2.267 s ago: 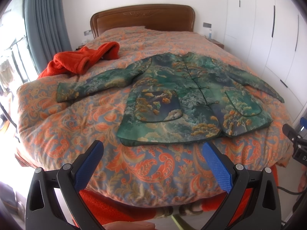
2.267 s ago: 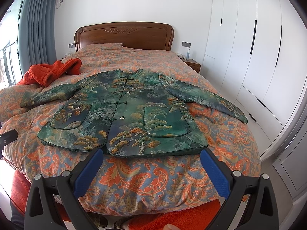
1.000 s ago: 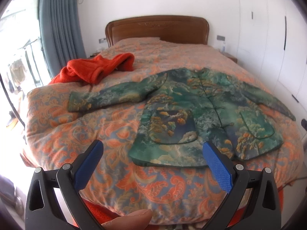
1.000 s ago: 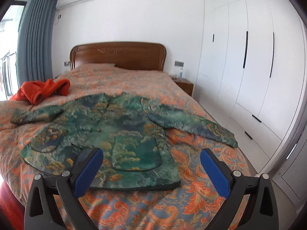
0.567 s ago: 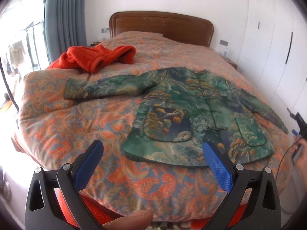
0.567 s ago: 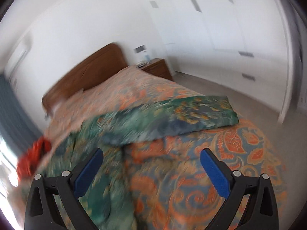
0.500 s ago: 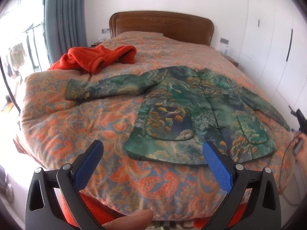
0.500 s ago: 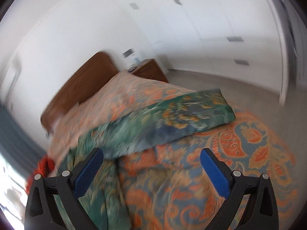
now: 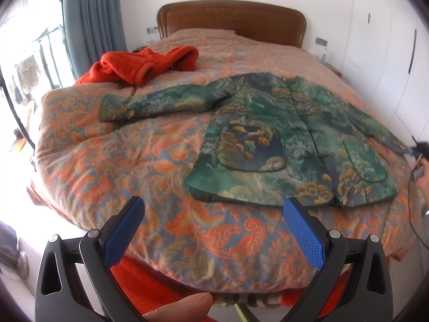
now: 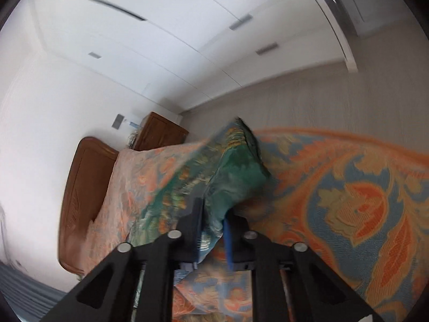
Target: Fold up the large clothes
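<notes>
A green patterned jacket (image 9: pixel 289 131) lies flat and face up on the bed, both sleeves spread out. My left gripper (image 9: pixel 211 209) is open and empty, hovering off the foot of the bed, short of the jacket's hem. My right gripper (image 10: pixel 214 222) is shut on the cuff of the jacket's right sleeve (image 10: pixel 233 171), with the view rolled sideways and blurred. In the left wrist view the right gripper (image 9: pixel 418 150) shows small at the sleeve's end on the far right.
The bed has an orange and blue paisley quilt (image 9: pixel 120 155) and a wooden headboard (image 9: pixel 230 18). A red garment (image 9: pixel 142 64) is heaped at the bed's back left. White wardrobes (image 10: pixel 161 35) and a wooden nightstand (image 10: pixel 158 131) stand to the right.
My right gripper swung to the right sleeve's cuff and shut on it. My left gripper drifted left and a little nearer the bed, still open.
</notes>
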The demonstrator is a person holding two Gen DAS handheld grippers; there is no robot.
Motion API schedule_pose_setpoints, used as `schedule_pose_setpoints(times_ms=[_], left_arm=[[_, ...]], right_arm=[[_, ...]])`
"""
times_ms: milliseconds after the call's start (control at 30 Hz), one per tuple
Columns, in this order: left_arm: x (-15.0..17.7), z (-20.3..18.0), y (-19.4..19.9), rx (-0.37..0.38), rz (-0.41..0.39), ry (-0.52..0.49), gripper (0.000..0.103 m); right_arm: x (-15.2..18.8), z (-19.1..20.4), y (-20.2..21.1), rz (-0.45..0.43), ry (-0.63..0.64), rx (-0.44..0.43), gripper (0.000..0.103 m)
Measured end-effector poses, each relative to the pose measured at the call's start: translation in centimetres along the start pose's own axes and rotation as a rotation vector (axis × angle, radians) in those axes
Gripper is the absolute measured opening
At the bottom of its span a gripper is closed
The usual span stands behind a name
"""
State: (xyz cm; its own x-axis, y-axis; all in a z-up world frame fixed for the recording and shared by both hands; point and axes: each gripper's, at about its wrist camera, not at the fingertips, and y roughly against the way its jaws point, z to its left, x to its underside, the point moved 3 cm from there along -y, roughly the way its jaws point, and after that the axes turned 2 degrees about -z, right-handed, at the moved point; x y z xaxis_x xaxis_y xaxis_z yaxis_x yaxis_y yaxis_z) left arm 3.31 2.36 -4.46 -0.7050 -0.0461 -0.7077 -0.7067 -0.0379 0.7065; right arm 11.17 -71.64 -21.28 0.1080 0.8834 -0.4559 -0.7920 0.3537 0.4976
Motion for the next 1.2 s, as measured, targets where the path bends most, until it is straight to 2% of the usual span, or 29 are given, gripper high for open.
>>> schedule_pose_setpoints(times_ms=[100, 200, 267, 433, 533, 633, 700, 800, 833, 867, 900, 933, 967, 1067, 1133, 1200], left_arm=[[0.1, -0.6, -0.7, 0.027, 0.023, -0.006, 0.103], [-0.1, -1.9, -1.1, 0.062, 0.023, -0.03, 0.103], [-0.6, -2.8, -0.6, 0.088, -0.001, -0.048, 0.103], [-1.4, -3.6, 0.6, 0.128, -0.05, -0.061, 0.103], [-1.2, -3.3, 0.7, 0.122, -0.047, -0.068, 0.103], [-0.4, -2.7, 0.0, 0.094, -0.023, -0.071, 0.103], [0.1, -2.4, -0.8, 0.083, 0.004, -0.066, 0.103], [0.5, -2.8, -2.2, 0.087, 0.037, -0.069, 0.103], [0.5, -3.1, -2.9, 0.096, 0.053, -0.068, 0.103], [0.2, -3.6, -3.7, 0.126, 0.073, -0.064, 0.103], [0.0, -4.0, -4.0, 0.152, 0.083, -0.06, 0.103], [-0.6, -4.7, -4.8, 0.202, 0.101, -0.047, 0.103], [-1.5, -5.6, -5.5, 0.26, 0.116, -0.032, 0.103], [-4.3, -8.6, -7.8, 0.428, 0.147, -0.004, 0.103], [-6.1, -11.1, -9.4, 0.546, 0.161, 0.01, 0.103], [-7.8, -14.3, -11.6, 0.618, 0.182, -0.004, 0.102]], right_arm=[[1.2, 6.6, 2.3, -0.006, 0.223, -0.099, 0.009], [5.4, 14.2, 5.2, 0.023, 0.492, -0.218, 0.009], [9.4, 18.1, 7.1, 0.051, 0.634, -0.302, 0.009], [19.9, 23.5, 8.6, 0.207, 0.792, -0.465, 0.009], [24.6, 24.4, 7.4, 0.294, 0.86, -0.468, 0.009], [29.6, 24.1, 4.9, 0.421, 0.927, -0.407, 0.009], [32.0, 23.4, 3.9, 0.463, 0.965, -0.369, 0.009], [34.5, 21.8, 3.6, 0.512, 1.019, -0.293, 0.017], [35.0, 21.1, 3.6, 0.528, 1.036, -0.273, 0.028], [35.4, 21.0, 4.6, 0.542, 1.038, -0.28, 0.041], [36.8, 20.4, 5.3, 0.55, 1.034, -0.291, 0.048], [36.7, 20.4, 6.1, 0.56, 1.02, -0.313, 0.062], [37.1, 20.3, 6.6, 0.565, 1.009, -0.333, 0.065], [37.6, 19.8, 10.0, 0.544, 0.984, -0.411, 0.065], [36.4, 18.7, 12.7, 0.505, 0.971, -0.448, 0.066], [35.3, 16.7, 15.3, 0.475, 0.944, -0.461, 0.067]])
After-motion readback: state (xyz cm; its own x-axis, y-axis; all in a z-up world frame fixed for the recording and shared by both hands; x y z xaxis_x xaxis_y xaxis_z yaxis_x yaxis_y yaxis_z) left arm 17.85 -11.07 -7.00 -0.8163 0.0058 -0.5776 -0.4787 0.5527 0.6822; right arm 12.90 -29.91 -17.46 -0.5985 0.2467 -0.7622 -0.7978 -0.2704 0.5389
